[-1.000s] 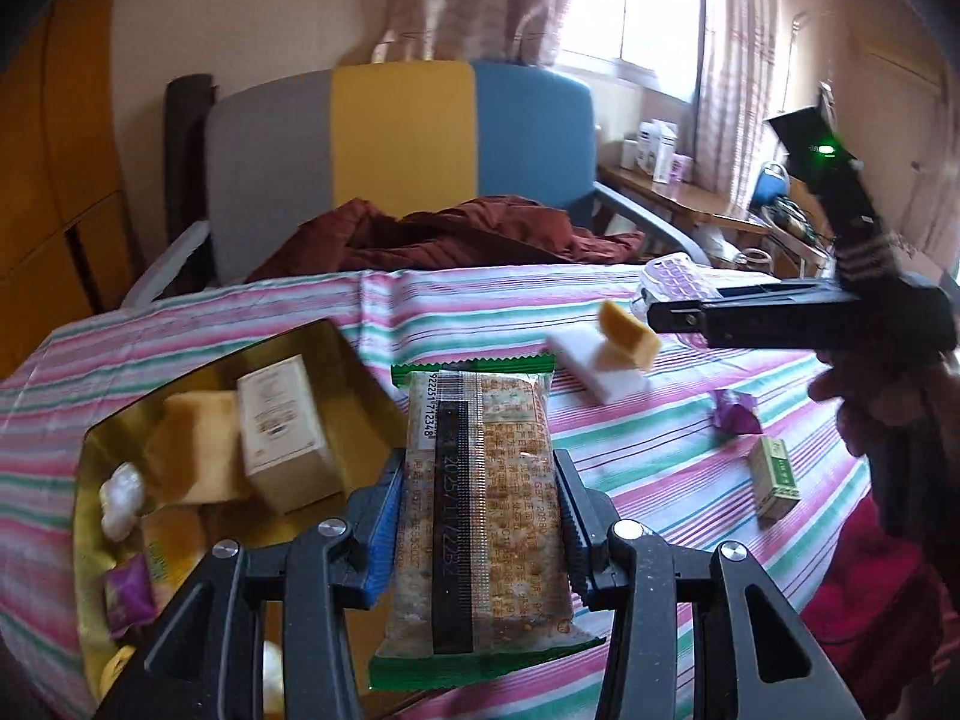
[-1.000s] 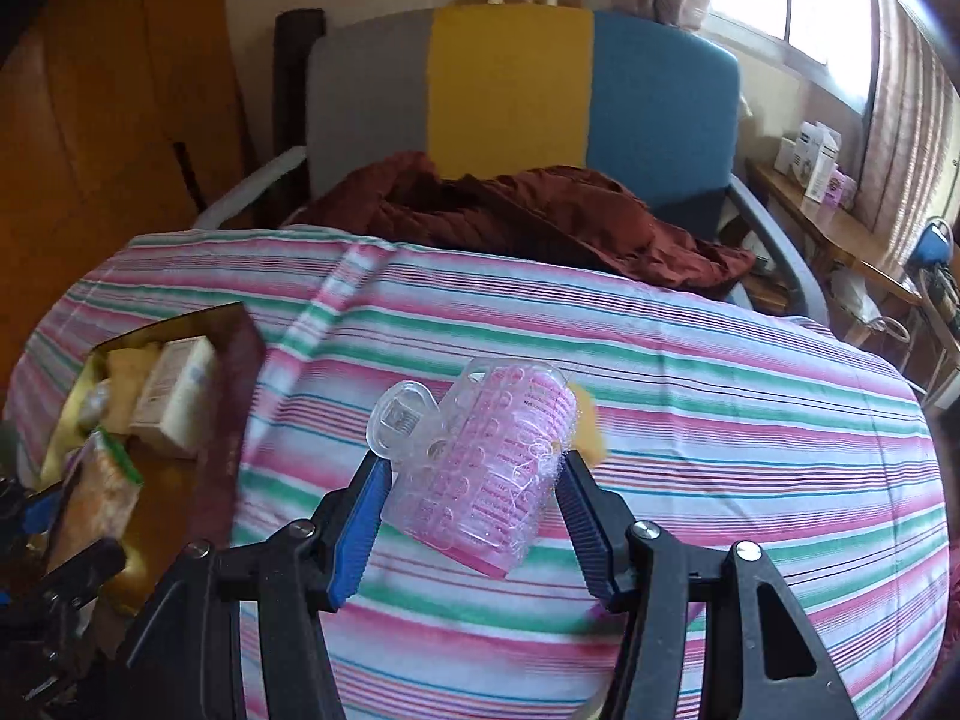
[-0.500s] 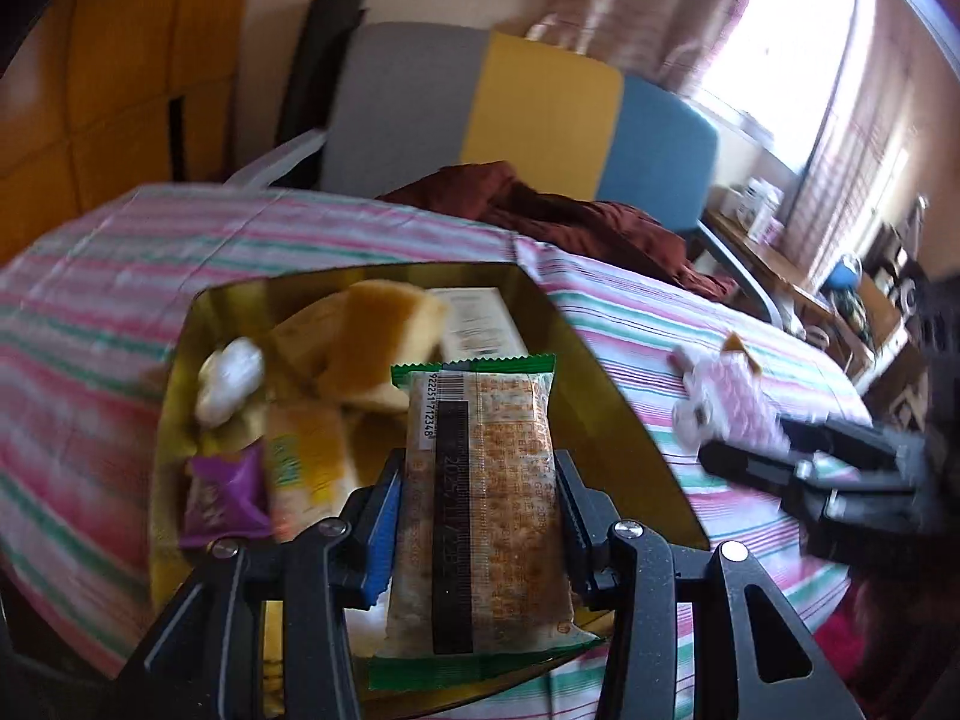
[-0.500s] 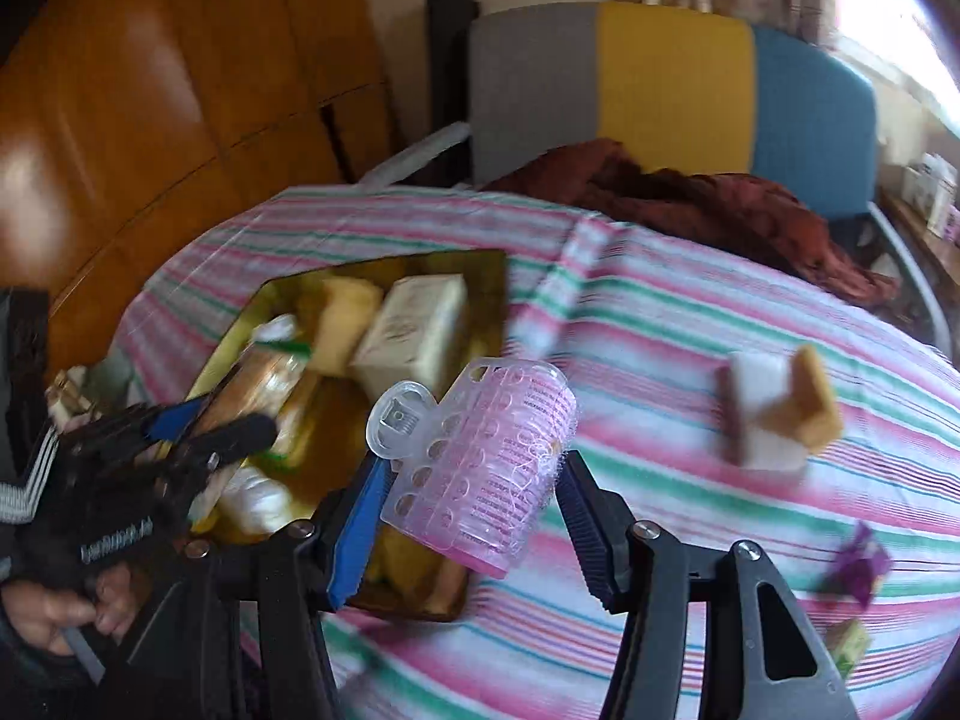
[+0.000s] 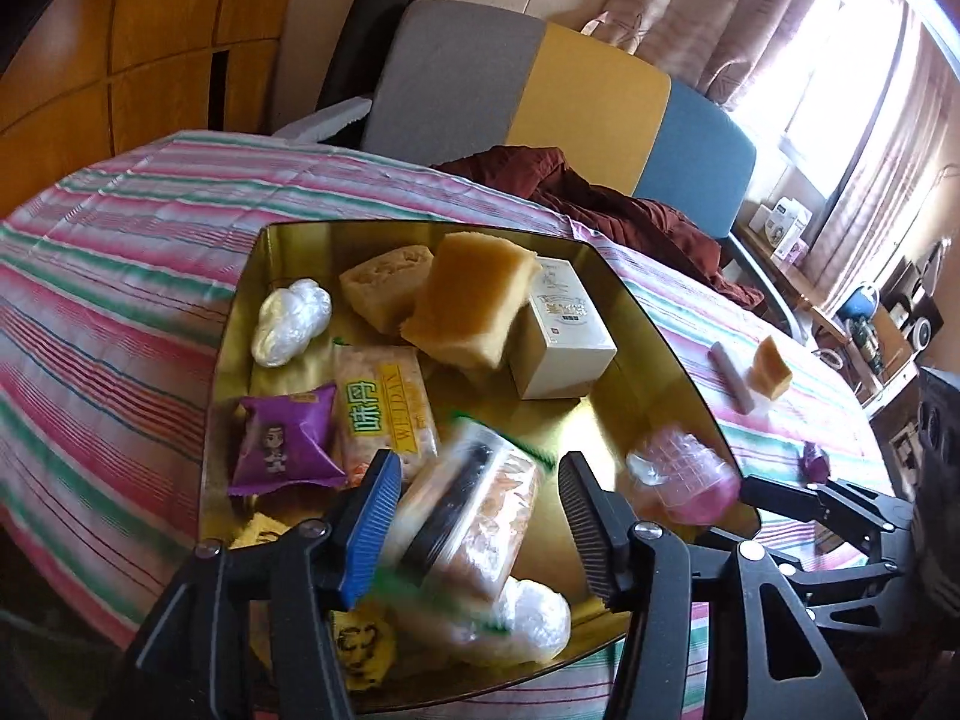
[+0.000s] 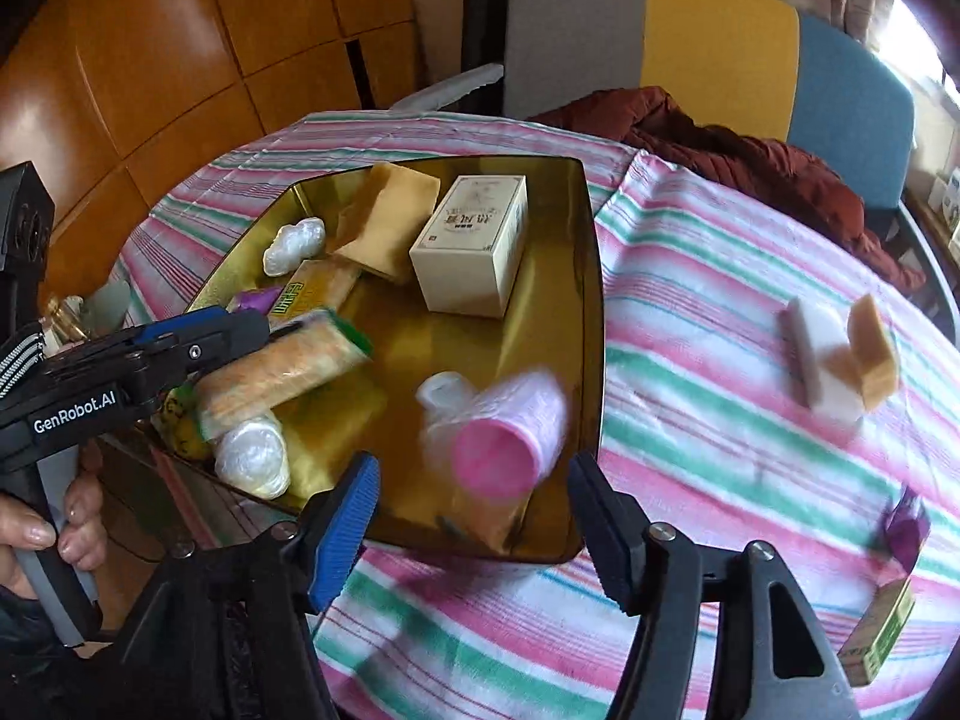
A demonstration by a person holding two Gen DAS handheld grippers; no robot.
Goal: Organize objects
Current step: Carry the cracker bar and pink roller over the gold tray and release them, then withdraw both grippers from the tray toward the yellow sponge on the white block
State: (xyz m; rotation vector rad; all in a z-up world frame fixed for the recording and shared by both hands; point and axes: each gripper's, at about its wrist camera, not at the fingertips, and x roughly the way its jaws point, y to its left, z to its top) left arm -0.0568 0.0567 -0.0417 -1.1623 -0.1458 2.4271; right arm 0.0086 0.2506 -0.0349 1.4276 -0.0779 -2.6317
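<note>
A gold tray sits on the striped tablecloth and holds several snacks, sponges and a white box. My left gripper is open above the tray's near end; the cracker packet is blurred between its fingers, tilted and dropping free. My right gripper is open over the tray's right part; the pink hair roller is blurred in front of it, falling into the tray.
On the cloth to the right lie a white eraser with a yellow sponge piece, a purple candy and a small green box. A chair with a dark red garment stands behind the table.
Both grippers moved over the gold tray and opened. The cracker packet left the left gripper and the pink roller left the right gripper; both are dropping into the tray.
</note>
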